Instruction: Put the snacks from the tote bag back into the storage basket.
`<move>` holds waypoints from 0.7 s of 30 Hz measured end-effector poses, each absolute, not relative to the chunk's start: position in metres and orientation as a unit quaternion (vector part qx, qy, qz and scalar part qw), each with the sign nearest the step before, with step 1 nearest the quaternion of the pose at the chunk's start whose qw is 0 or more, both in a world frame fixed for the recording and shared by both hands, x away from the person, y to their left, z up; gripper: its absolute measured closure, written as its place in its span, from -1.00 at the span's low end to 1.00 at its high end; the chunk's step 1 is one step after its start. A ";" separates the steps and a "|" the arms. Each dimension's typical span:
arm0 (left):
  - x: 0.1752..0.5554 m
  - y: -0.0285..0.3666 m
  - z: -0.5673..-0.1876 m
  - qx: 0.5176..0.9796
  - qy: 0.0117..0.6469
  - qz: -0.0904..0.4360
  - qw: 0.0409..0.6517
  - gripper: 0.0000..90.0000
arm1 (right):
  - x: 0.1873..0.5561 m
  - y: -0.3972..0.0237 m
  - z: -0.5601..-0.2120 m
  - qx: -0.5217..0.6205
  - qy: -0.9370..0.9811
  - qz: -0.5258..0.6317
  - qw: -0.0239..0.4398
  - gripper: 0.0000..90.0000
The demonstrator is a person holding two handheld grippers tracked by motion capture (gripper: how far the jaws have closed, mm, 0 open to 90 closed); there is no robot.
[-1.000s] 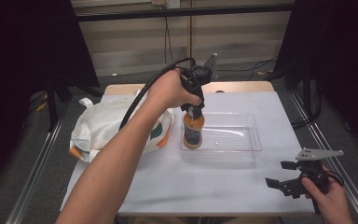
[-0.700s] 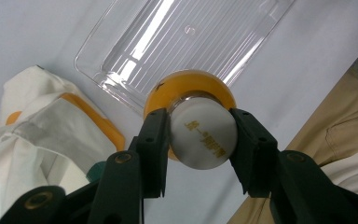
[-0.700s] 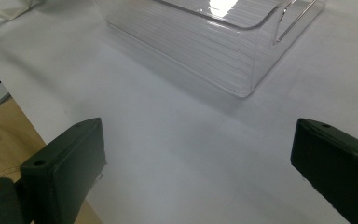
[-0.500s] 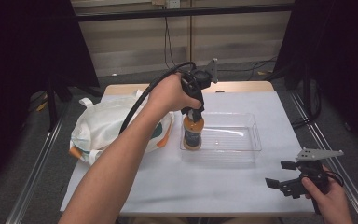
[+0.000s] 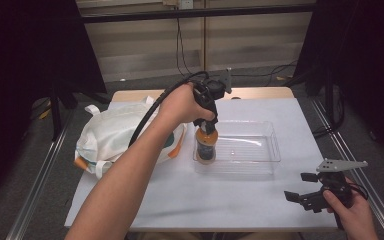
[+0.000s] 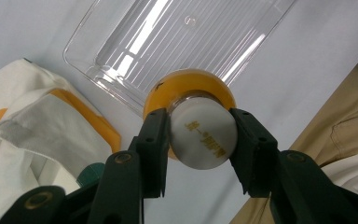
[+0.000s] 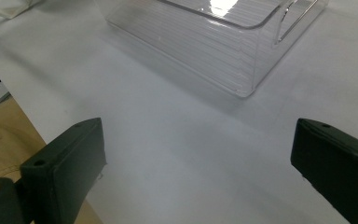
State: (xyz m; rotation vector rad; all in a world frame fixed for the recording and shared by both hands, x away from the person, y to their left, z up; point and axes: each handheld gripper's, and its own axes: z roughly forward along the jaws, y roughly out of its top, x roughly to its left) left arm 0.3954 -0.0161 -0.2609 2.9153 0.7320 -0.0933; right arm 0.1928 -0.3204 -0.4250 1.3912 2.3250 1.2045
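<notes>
A bottle [image 5: 206,145] with an orange body and a white cap [image 6: 203,136] stands upright in the left end of a clear plastic tray [image 5: 275,150]. Whether it rests on the tray floor I cannot tell. My left gripper [image 5: 206,125] comes down from above, shut on the bottle by its cap. In the left gripper view the two jaws of the left gripper [image 6: 200,119] press on either side of the cap, with the tray [image 6: 168,37] beneath. My right gripper [image 5: 299,186] is held at the table's near right corner, open and empty. In its own view the right gripper [image 7: 200,154] faces the tray [image 7: 205,37].
A white cloth bag [image 5: 115,135] with orange trim lies on the left of the white table [image 5: 240,205], close to the tray's left end; the bag [image 6: 28,130] is beside the bottle. A metal frame and cables stand behind the table.
The left gripper with the bottle has sunk a little into the tray's left end. The right gripper has not moved.
</notes>
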 end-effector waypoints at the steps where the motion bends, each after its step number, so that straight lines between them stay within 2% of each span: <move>1: 0.395 -0.016 -0.261 0.967 0.243 -0.031 0.067 0.31 | 0.193 -0.320 -0.425 0.467 0.781 0.404 0.088 -0.94; 21: 0.396 -0.019 -0.278 0.967 0.244 -0.035 0.058 0.31 | 0.193 -0.321 -0.425 0.465 0.783 0.404 0.089 -0.94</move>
